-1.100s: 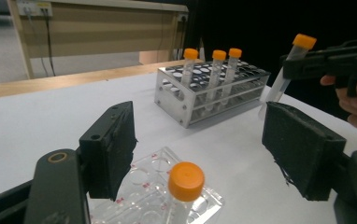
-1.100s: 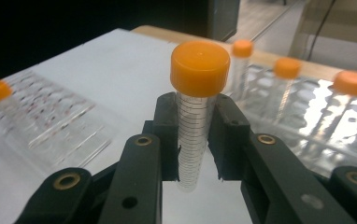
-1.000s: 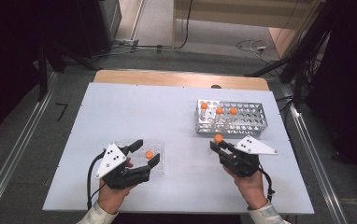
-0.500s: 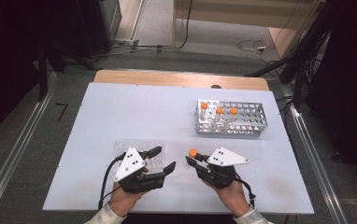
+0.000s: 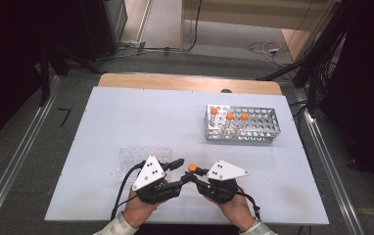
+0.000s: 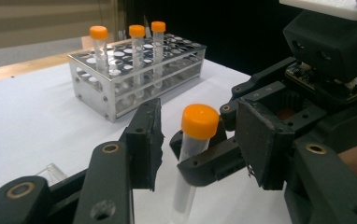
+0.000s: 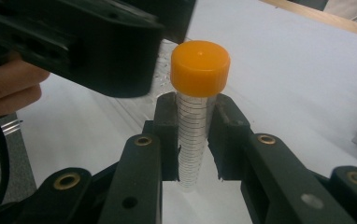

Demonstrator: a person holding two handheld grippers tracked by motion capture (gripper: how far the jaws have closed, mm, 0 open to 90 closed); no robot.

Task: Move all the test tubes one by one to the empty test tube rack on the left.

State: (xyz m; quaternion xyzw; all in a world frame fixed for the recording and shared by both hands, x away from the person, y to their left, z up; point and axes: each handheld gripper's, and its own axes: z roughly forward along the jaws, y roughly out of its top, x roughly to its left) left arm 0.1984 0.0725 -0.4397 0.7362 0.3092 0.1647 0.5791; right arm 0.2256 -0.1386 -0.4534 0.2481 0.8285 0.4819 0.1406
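The tube, clear with fine marks and an orange cap, stands upright in my right tool, low over the near middle of the desk.

Going from the left in the high view: a clear plastic tray lies flat on the desk, just past my left hand. My left tool sits at the tray's near right corner and points right, toward the tube. Its jaws have just been closing, and in the left gripper view they stand on either side of the capped end with a gap on both sides, the pads not touching it, so this tool is still released. The tube's cap shows between them there.

Next comes my right tool, pointing left to meet the other one, clenched on the tube below the cap. In the right gripper view both pads press the tube's wall, and the cap stands clear above them.

Farther right and toward the back, well apart from both tools, a metal rack holds three more orange-capped tubes upright in its left half.
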